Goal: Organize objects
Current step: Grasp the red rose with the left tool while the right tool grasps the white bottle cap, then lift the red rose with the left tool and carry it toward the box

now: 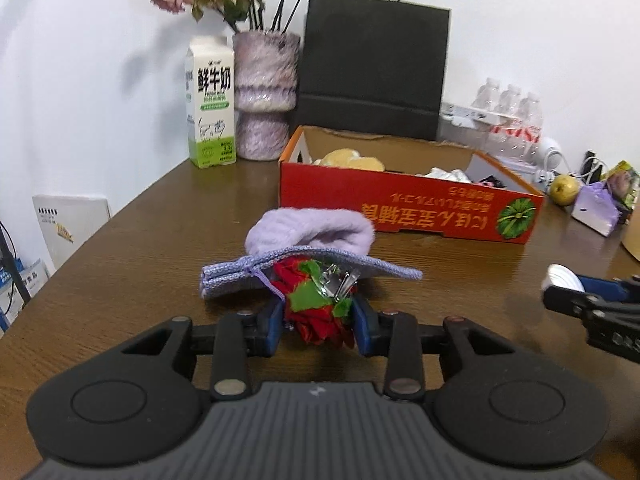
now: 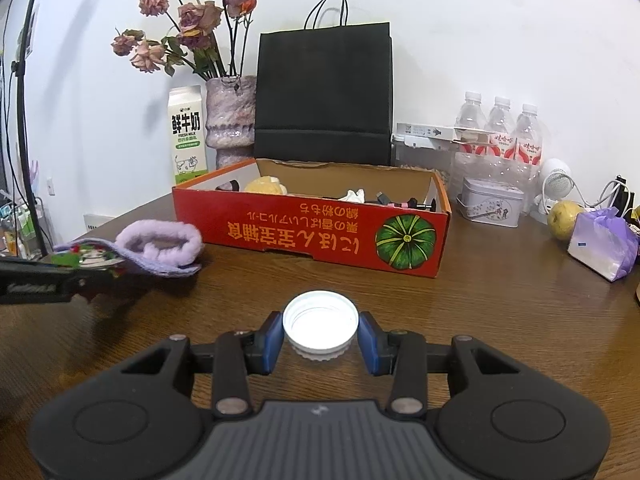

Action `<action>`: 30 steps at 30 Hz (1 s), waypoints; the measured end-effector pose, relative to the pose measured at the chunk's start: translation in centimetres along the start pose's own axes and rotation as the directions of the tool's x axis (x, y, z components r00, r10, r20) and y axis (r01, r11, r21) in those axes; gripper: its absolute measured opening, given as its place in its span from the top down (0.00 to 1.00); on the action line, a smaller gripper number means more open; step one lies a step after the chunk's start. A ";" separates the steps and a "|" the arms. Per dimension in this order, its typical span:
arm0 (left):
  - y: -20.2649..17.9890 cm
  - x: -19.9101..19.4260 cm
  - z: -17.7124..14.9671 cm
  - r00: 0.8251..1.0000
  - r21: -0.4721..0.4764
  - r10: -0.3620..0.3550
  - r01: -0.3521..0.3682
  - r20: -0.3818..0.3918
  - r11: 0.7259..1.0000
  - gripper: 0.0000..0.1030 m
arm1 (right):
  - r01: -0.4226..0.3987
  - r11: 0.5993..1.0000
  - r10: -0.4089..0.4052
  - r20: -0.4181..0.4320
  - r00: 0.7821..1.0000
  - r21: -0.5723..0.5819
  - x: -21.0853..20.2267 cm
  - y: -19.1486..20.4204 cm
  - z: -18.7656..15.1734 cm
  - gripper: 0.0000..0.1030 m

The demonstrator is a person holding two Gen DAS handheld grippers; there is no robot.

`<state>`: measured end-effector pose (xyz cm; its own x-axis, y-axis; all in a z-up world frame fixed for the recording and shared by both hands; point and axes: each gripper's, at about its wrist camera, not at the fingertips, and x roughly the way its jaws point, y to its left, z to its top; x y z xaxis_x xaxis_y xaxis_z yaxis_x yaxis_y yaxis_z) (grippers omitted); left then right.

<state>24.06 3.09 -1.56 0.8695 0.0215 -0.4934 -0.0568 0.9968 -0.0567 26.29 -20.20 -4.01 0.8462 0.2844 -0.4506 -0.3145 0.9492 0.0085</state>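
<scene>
**Both grippers loaded, box ahead**

Left to right as I saw it. Far ahead-left of my left gripper (image 1: 319, 320) stood a milk carton (image 1: 211, 106) and a vase of dried roses (image 1: 265, 96), with a black paper bag (image 1: 374, 64) just right of the vase. My left gripper's blue pads were pinched on a red and green fabric flower clip (image 1: 316, 304), which sat between them. The clip's front end lay under the edge of a lilac knitted hat (image 1: 308, 248), touching it; the hat rested on the wooden table (image 1: 140, 248) just ahead of the fingertips. Beyond the hat, slightly right, sat the open red cardboard box (image 1: 404, 208) with a few small items inside; I couldn't make them all out.

My right gripper (image 2: 320, 336) was pinching a white bottle cap (image 2: 320, 324), open side up, pads pressed on both sides, held above the table. The box was straight ahead of it, well apart. Ahead-right: water bottles (image 2: 500, 128), a tin (image 2: 492, 200), a yellow-green fruit (image 2: 564, 218), a lilac-wrapped package (image 2: 604, 244).
</scene>
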 end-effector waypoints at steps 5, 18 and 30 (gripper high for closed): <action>-0.6 -2.2 -0.6 0.997 0.003 -0.007 0.007 0.076 1.000 0.66 | 0.002 1.000 -0.002 0.005 1.000 -0.002 0.0 0.0 0.1 0.62; -2.6 -6.1 0.2 0.979 0.010 0.010 -0.013 0.204 1.000 0.66 | -0.005 1.000 0.005 0.019 1.000 -0.007 -0.3 0.1 0.1 0.62; -3.2 -7.4 1.8 0.977 0.038 0.009 -0.018 0.213 0.999 0.65 | -0.016 1.000 0.017 0.037 0.999 -0.012 -0.8 0.2 0.2 0.62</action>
<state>18.68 -0.16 3.82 0.9535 0.0466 -0.2979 -0.0535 0.9985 -0.0151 25.58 -20.23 -3.48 0.8563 0.3052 -0.4167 -0.3335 0.9427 0.0052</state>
